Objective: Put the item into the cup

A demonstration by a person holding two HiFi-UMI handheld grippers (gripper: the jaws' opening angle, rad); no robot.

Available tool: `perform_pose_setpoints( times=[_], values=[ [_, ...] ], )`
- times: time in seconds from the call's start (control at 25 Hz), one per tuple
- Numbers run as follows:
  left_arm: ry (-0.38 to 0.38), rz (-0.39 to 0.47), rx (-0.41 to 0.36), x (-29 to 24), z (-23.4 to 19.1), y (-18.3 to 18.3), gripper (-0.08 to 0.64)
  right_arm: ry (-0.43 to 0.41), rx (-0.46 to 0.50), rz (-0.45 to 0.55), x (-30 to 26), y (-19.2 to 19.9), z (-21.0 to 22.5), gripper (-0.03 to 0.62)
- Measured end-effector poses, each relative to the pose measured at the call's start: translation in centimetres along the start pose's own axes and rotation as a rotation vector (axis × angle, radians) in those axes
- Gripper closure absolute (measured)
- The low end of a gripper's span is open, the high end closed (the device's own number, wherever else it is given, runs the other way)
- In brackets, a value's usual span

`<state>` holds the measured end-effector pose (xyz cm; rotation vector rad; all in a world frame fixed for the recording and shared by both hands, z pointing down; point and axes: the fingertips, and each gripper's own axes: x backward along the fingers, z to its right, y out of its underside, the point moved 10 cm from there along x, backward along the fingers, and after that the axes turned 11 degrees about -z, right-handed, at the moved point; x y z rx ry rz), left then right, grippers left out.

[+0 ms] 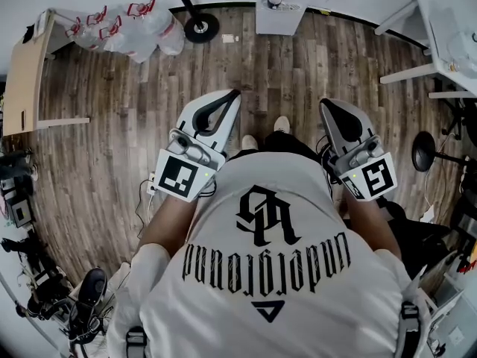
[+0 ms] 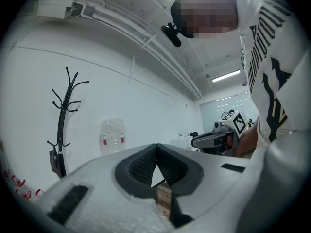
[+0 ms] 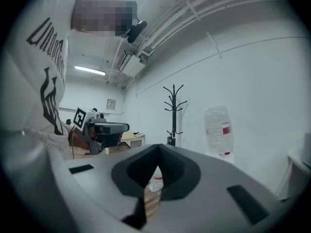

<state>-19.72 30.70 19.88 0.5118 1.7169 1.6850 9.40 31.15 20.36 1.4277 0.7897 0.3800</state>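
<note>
No cup or item shows in any view. In the head view I look down on the person's white printed shirt, with both grippers held level out in front over a wooden floor (image 1: 112, 148). My left gripper (image 1: 235, 93) has its jaws meeting at the tips with nothing between them; its own view shows the same (image 2: 156, 146). My right gripper (image 1: 324, 104) is likewise shut and empty (image 3: 158, 146). Each gripper appears in the other's view, the right gripper (image 2: 214, 140) and the left gripper (image 3: 104, 129), both side-on.
A heap of empty water bottles (image 1: 141, 32) lies at the far left beside a coat stand's round base (image 1: 200, 27). A white dispenser (image 1: 278, 6) stands against the far wall, white desks (image 1: 443, 47) at right, a wooden board (image 1: 26, 73) at left. A coat stand (image 2: 63, 125) and a water jug (image 2: 112, 136) stand by the wall.
</note>
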Motion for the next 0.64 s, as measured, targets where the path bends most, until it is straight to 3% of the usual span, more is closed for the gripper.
perform_pose_setpoints(
  times=[0.64],
  values=[
    [0.026, 0.029, -0.002, -0.27, -0.14, -0.43, 0.552, 0.018, 0.041, -0.006, 0.29, -0.27, -0.83, 0.588]
  ],
)
